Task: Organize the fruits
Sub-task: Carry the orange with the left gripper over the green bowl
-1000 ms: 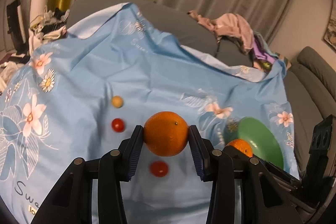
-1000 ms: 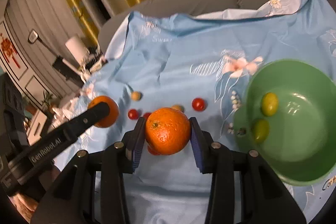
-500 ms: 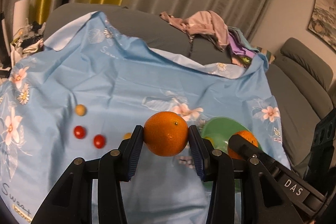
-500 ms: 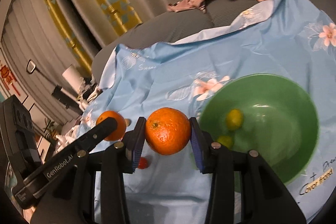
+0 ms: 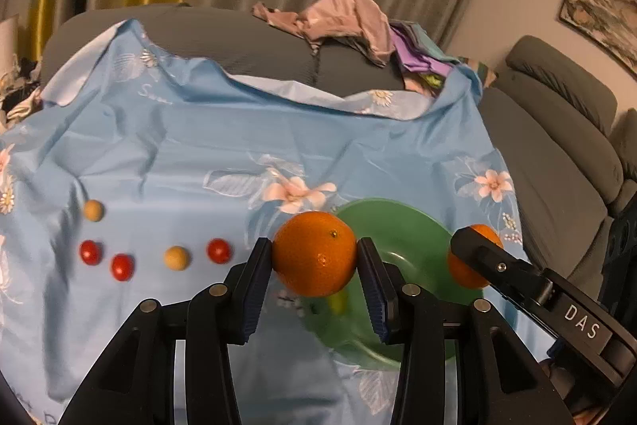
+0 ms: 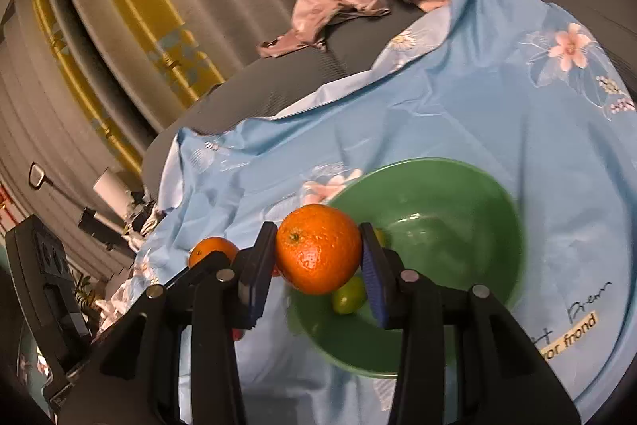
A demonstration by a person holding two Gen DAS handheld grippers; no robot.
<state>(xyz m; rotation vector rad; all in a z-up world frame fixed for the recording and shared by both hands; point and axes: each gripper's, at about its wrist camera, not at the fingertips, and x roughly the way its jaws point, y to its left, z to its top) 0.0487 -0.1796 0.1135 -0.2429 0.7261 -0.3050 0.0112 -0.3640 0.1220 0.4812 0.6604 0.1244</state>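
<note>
You've got an orange (image 5: 314,253) pinched between the blue pads of your left gripper (image 5: 315,267), jaws closed snug on its sides, held up in the air just at the near-left rim of the green bowl (image 5: 402,226). Your right gripper (image 6: 318,267) is doing the same thing with a second orange (image 6: 318,249), clamped firmly and hanging over the bowl's left edge. Down in the bowl there's a small yellow-green fruit (image 6: 349,298), with another partly hidden behind the right pad. Off to the left on the blue floral cloth (image 5: 191,146) sit three little red tomatoes (image 5: 219,250) and two tan balls (image 5: 176,257) in a loose row. Behind it all, a grey sofa (image 5: 557,146) with a pile of clothes (image 5: 350,18).
</note>
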